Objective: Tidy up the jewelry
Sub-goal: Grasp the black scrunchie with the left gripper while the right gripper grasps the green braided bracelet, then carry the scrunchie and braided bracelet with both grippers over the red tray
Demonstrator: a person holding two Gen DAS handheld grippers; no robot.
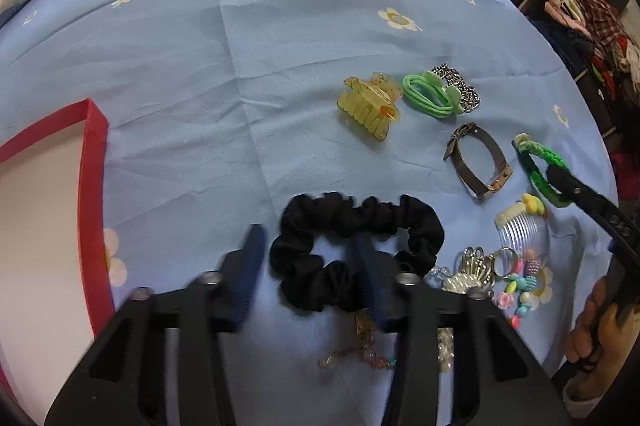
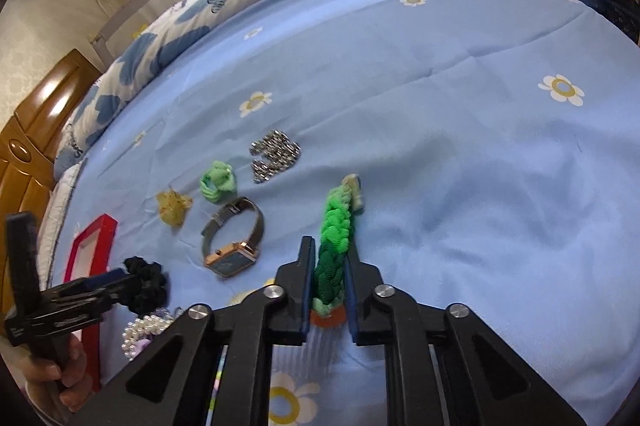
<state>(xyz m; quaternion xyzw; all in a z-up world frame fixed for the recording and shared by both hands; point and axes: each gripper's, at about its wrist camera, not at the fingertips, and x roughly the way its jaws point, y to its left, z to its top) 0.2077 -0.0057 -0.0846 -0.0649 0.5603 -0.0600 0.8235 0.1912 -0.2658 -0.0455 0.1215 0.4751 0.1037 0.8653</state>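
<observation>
In the left wrist view, low in the frame, the left gripper (image 1: pixel 308 258) straddles one side of the black scrunchie (image 1: pixel 356 246), jaws narrowed but blurred; whether they pinch it cannot be told. The red box (image 1: pixel 94 185) waits at left.

In the right wrist view, lower centre, the right gripper (image 2: pixel 329 266) is clamped on the green braided band (image 2: pixel 335 238). Lifted, the limp band may snag the comb (image 2: pixel 320 342) beneath.
</observation>
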